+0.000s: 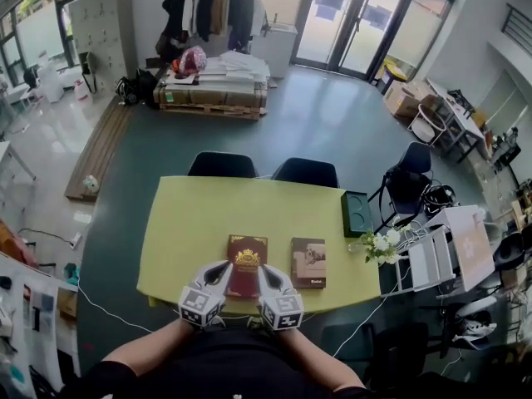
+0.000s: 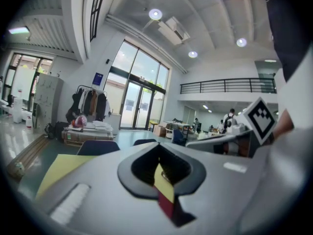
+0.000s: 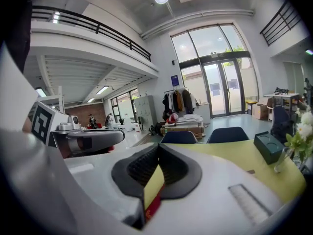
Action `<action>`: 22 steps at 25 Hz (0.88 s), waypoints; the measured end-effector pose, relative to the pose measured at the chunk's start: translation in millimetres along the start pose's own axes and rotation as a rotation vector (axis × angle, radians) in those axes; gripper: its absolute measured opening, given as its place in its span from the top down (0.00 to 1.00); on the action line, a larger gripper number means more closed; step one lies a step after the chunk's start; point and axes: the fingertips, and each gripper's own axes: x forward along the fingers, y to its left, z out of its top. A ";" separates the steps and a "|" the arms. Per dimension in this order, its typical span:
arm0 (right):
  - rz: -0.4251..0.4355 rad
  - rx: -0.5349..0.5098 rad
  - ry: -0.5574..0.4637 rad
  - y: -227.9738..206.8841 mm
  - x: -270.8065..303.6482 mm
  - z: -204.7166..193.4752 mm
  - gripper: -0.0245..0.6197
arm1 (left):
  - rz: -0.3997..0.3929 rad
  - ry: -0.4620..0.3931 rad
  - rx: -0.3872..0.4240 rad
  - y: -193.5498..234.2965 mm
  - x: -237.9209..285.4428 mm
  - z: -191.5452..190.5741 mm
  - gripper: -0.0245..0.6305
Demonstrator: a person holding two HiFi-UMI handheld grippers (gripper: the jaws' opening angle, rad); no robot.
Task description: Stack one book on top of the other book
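Flanking the red book at its near end, my left gripper and right gripper hover, fingers together and empty, presumably staged to lift it onto the brown book.

A yellow-green table fills the middle of the frame. On it a red book with a gold emblem lies flat, and a brown book lies just right of it, apart. The left gripper and right gripper, each with fingers together, flank the red book's lower end (contact cannot be told). A dark green box sits at the table's right edge, with white flowers below it. Two dark chairs stand above the table.
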 end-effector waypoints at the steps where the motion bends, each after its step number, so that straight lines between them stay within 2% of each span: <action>1: -0.024 0.004 -0.001 -4.1 -5.1 -2.2 0.96 | -0.017 0.000 0.002 -3.3 2.1 1.0 0.95; 10: -0.302 0.083 -0.029 -71.6 -76.1 -14.7 0.96 | -0.237 0.013 0.023 -62.4 48.9 -0.1 0.95; 13: -0.371 0.108 -0.031 -94.8 -99.6 -25.8 0.96 | -0.296 0.026 0.023 -85.3 65.7 -7.3 0.95; 17: -0.424 0.133 -0.048 -126.9 -123.8 -32.2 0.96 | -0.339 0.046 0.024 -115.2 86.8 -10.6 0.95; 22: -0.420 0.142 -0.054 -171.2 -148.1 -41.9 0.96 | -0.325 0.063 0.050 -143.1 122.3 -17.7 0.95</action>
